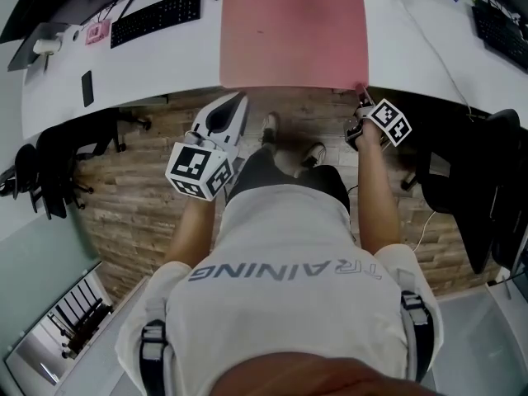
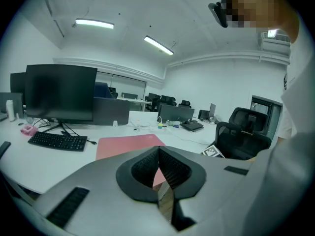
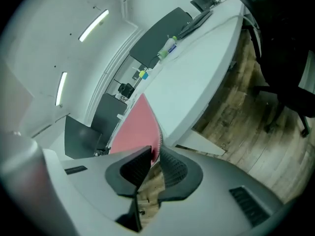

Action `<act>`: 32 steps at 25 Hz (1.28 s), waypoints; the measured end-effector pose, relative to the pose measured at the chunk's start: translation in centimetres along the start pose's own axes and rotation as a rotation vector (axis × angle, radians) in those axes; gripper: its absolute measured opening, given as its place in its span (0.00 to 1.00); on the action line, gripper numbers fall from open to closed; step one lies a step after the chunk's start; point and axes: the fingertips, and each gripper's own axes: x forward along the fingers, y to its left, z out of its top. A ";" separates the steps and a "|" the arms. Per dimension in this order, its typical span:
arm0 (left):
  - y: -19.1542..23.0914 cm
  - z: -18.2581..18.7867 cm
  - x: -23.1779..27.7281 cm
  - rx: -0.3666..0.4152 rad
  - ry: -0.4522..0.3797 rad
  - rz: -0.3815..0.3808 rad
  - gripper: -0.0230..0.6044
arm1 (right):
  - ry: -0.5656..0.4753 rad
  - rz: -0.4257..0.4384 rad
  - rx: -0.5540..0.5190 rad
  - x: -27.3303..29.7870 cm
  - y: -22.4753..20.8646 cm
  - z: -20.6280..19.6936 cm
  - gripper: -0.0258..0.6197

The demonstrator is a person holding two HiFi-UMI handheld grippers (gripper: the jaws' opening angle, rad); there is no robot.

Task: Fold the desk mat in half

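Observation:
The pink desk mat (image 1: 293,31) lies flat on the white desk (image 1: 165,64), its near edge along the desk's front edge. My right gripper (image 1: 361,94) is at the mat's near right corner. In the right gripper view that corner of the mat (image 3: 135,127) sits between the jaws of the right gripper (image 3: 155,152), which are shut on it. My left gripper (image 1: 238,99) hangs in front of the desk just below the mat's near left corner, not touching it. Its jaws are shut and empty in the left gripper view (image 2: 158,150), with the mat (image 2: 125,144) beyond them.
A black keyboard (image 1: 157,19), a pink item (image 1: 97,31) and a dark phone (image 1: 87,87) lie left of the mat. Another keyboard (image 1: 499,27) is at the far right. Black chairs stand at the left (image 1: 58,159) and right (image 1: 495,188). A monitor (image 2: 61,92) stands behind the left keyboard.

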 end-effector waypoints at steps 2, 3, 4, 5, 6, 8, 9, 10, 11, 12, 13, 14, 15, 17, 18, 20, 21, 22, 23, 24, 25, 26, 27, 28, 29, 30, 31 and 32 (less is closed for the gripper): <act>-0.4 0.2 -0.2 0.001 -0.011 -0.003 0.08 | 0.003 -0.003 -0.001 -0.3 0.2 0.2 0.12; -0.4 0.4 -0.2 0.003 -0.016 -0.007 0.08 | 0.001 0.001 -0.001 -0.5 0.5 0.4 0.10; -0.4 0.5 -0.3 0.004 -0.021 -0.010 0.08 | -0.003 0.007 -0.016 -0.7 1.1 0.5 0.10; -0.2 0.7 -0.4 0.005 -0.028 -0.013 0.08 | -0.010 0.010 -0.051 -0.9 1.9 0.7 0.10; 0.0 0.9 -0.4 0.005 -0.035 -0.017 0.08 | -0.020 0.009 -0.108 -1.3 2.8 0.9 0.10; 0.5 1.5 -0.5 0.005 -0.051 -0.029 0.08 | -0.047 -0.007 -0.264 -2.0 5.0 1.3 0.10; 0.8 1.9 -0.6 0.005 -0.060 -0.036 0.08 | -0.059 -0.018 -0.346 -2.3 6.2 1.4 0.10; 1.2 2.2 -0.7 0.006 -0.066 -0.043 0.08 | -0.068 -0.027 -0.418 -2.5 7.5 1.4 0.10; 1.7 2.5 -1.0 0.007 -0.071 -0.046 0.08 | -0.073 -0.031 -0.477 -2.7 8.9 1.3 0.10; 2.5 2.7 -1.3 0.007 -0.076 -0.044 0.08 | -0.073 -0.028 -0.523 -2.6 10.3 1.1 0.10; 3.4 2.9 -1.7 0.004 -0.080 -0.036 0.08 | -0.072 -0.018 -0.562 -2.4 11.7 0.7 0.10; 4.4 3.0 -2.1 -0.003 -0.086 -0.027 0.08 | -0.069 -0.005 -0.597 -2.1 13.3 0.3 0.10; 5.4 3.1 -2.5 -0.012 -0.090 -0.020 0.08 | -0.067 0.008 -0.628 -1.7 14.8 -0.2 0.10; 7.1 3.1 -3.3 -0.022 -0.096 -0.018 0.08 | -0.065 0.031 -0.678 -0.8 17.8 -1.2 0.10; 7.8 3.0 -3.8 -0.021 -0.098 -0.020 0.08 | -0.065 0.040 -0.698 -0.4 19.2 -1.8 0.10; 9.2 2.7 -5.0 -0.019 -0.101 -0.017 0.08 | -0.062 0.059 -0.737 0.4 21.5 -3.2 0.10; 10.0 2.5 -5.6 -0.022 -0.102 -0.012 0.08 | -0.058 0.070 -0.755 0.9 22.7 -3.9 0.10; 10.8 2.4 -6.2 -0.026 -0.103 -0.004 0.08 | -0.055 0.081 -0.774 1.4 23.7 -4.7 0.10; 11.7 2.2 -6.8 -0.031 -0.104 0.006 0.08 | -0.051 0.094 -0.791 1.9 24.7 -5.6 0.10; 12.6 2.0 -7.5 -0.036 -0.103 0.017 0.08 | -0.046 0.107 -0.807 2.4 25.6 -6.5 0.10; 13.5 1.8 -8.1 -0.040 -0.103 0.029 0.08 | -0.039 0.118 -0.819 2.9 26.3 -7.3 0.10; 14.3 1.6 -8.7 -0.044 -0.103 0.040 0.08 | -0.032 0.127 -0.828 3.3 26.9 -8.2 0.10; 15.0 1.4 -9.3 -0.049 -0.103 0.049 0.08 | -0.027 0.133 -0.836 3.7 27.4 -8.9 0.10; 15.7 1.3 -9.8 -0.055 -0.104 0.056 0.08 | -0.021 0.138 -0.841 4.1 27.9 -9.7 0.10; 16.3 1.2 -10.3 -0.062 -0.106 0.062 0.08 | -0.014 0.140 -0.845 4.4 28.3 -10.4 0.10; 16.9 1.1 -10.8 -0.068 -0.108 0.067 0.08 | -0.006 0.142 -0.849 4.8 28.7 -11.2 0.10; 17.5 1.0 -11.3 -0.073 -0.110 0.071 0.08 | 0.004 0.143 -0.854 5.2 29.0 -12.0 0.10; 18.0 0.9 -11.7 -0.076 -0.111 0.074 0.08 | 0.017 0.144 -0.860 5.7 29.3 -12.8 0.10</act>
